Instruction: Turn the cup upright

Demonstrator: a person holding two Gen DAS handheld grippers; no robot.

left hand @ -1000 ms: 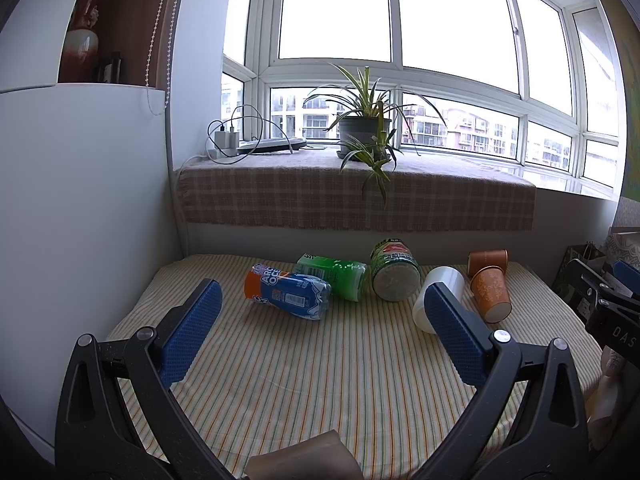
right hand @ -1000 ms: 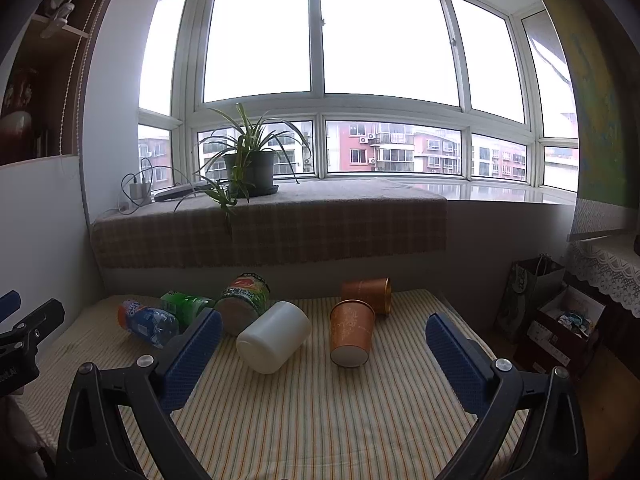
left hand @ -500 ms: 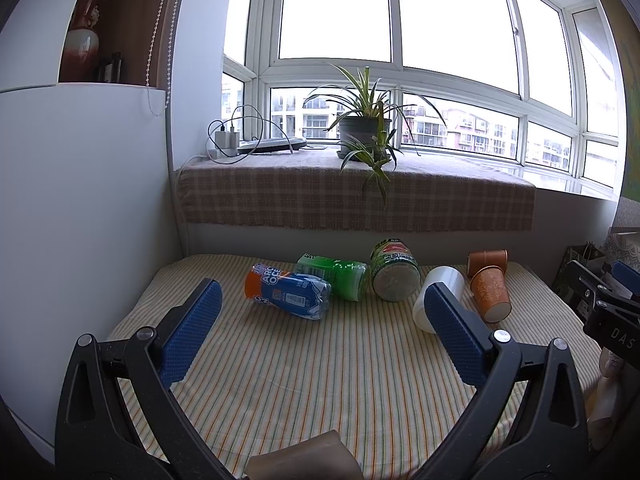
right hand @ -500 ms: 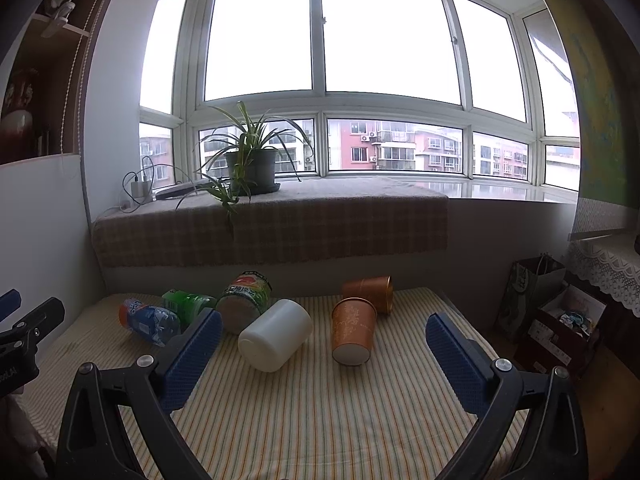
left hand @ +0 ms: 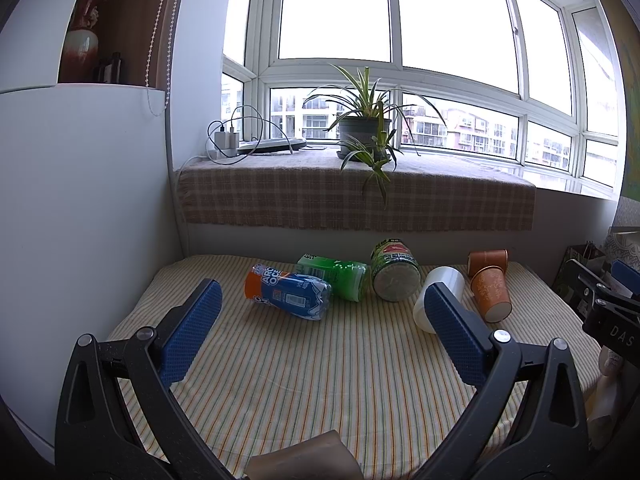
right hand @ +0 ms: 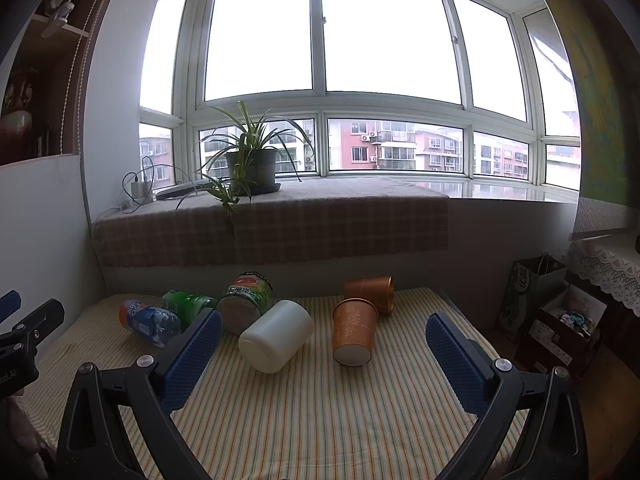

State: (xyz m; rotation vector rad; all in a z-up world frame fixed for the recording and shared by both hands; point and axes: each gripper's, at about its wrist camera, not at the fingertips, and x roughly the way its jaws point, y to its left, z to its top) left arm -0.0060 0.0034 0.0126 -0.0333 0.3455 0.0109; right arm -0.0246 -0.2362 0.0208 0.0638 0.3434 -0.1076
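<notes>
Several containers lie on their sides on the striped table (right hand: 320,408). An orange paper cup (right hand: 354,337) lies with its base toward me, also in the left wrist view (left hand: 491,295). A second copper cup (right hand: 370,289) lies behind it (left hand: 487,261). A white cup (right hand: 276,341) lies to their left (left hand: 438,297). My right gripper (right hand: 324,350) is open and empty, short of the cups. My left gripper (left hand: 320,332) is open and empty, facing the bottles.
A blue bottle with an orange cap (left hand: 288,297), a green bottle (left hand: 334,276) and a green can (left hand: 394,276) lie at the table's back left. A checked window ledge with a potted plant (left hand: 364,130) stands behind. A white cabinet (left hand: 80,220) is on the left; bags (right hand: 560,328) are on the right.
The right gripper has crept slightly forward toward the cups. The left gripper has not visibly moved.
</notes>
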